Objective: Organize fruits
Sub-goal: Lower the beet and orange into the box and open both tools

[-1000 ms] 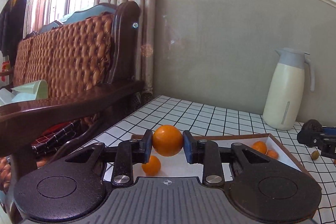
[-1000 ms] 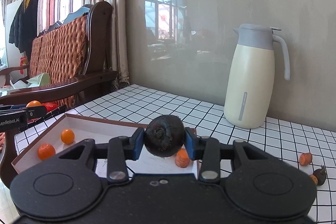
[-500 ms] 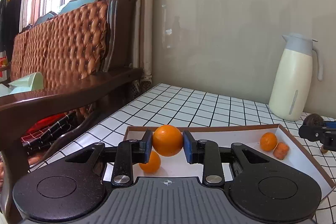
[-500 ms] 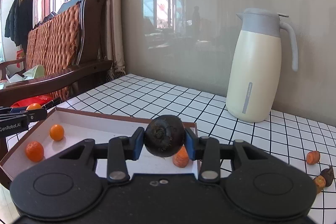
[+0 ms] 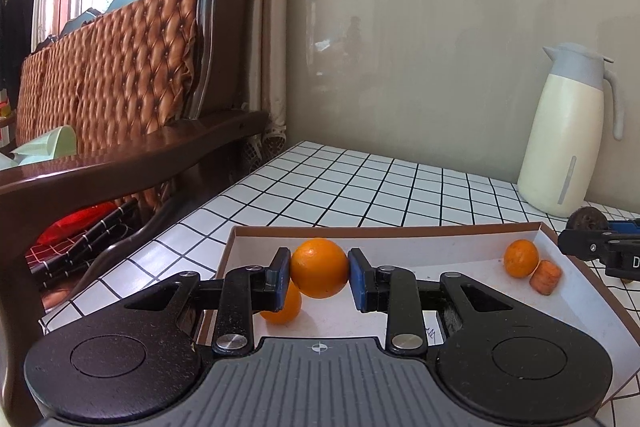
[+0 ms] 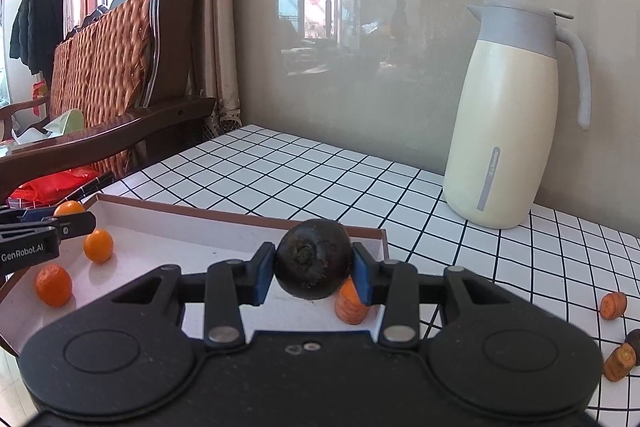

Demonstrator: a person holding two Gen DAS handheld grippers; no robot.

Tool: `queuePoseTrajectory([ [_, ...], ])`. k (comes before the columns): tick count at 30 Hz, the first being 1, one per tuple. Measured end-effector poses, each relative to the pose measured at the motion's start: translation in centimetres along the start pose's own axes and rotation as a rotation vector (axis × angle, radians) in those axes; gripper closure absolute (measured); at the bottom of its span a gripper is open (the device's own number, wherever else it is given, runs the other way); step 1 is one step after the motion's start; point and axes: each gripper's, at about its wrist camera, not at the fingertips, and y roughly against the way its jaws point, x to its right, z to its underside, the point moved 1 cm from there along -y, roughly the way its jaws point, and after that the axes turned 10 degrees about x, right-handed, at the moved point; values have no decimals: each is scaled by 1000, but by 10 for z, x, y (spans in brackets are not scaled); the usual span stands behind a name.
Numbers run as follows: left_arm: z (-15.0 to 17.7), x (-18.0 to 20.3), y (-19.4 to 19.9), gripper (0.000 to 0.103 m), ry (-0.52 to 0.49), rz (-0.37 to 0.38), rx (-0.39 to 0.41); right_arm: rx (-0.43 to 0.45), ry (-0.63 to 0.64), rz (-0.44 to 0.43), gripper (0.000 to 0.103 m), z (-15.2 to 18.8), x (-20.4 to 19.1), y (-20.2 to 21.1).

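My left gripper is shut on an orange and holds it over the left end of a shallow white box with a brown rim. A second orange lies under it; a small orange and a carrot piece lie at the box's right end. My right gripper is shut on a dark round fruit above the box's right end. Two oranges and a carrot piece lie in the box there.
A cream thermos jug stands at the back right on the checked table. Loose carrot pieces lie on the table at the right. A wooden sofa stands along the table's left edge.
Both grippers have moved forward and lower over the box, each still holding its fruit. The box and jug look nearer.
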Motion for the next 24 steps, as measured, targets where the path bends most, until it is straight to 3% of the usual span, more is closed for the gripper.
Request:
queuePoseTrajectory([
  [2, 0, 0, -2, 71, -9, -10, 5, -19, 19, -2, 69, 0, -1, -5],
  [3, 1, 0, -2, 53, -11, -34, 16, -34, 36, 7, 53, 1, -2, -8],
  [4, 1, 0, 0, 13, -10, -55, 32, -25, 49, 33, 35, 1, -1, -7],
  [5, 0, -2, 4, 2, -17, -68, 66, 20, 43, 60, 11, 1, 2, -2],
  [7, -1, -2, 8, 0, -40, -87, 96, 44, 16, 54, 14, 0, 6, 3],
  [11, 3, -5, 4, 0, -30, -76, 56, 38, 8, 54, 13, 2, 8, 2],
  [24, 4, -3, 7, 0, -28, -66, 57, 18, -14, 46, 10, 5, 6, -1],
])
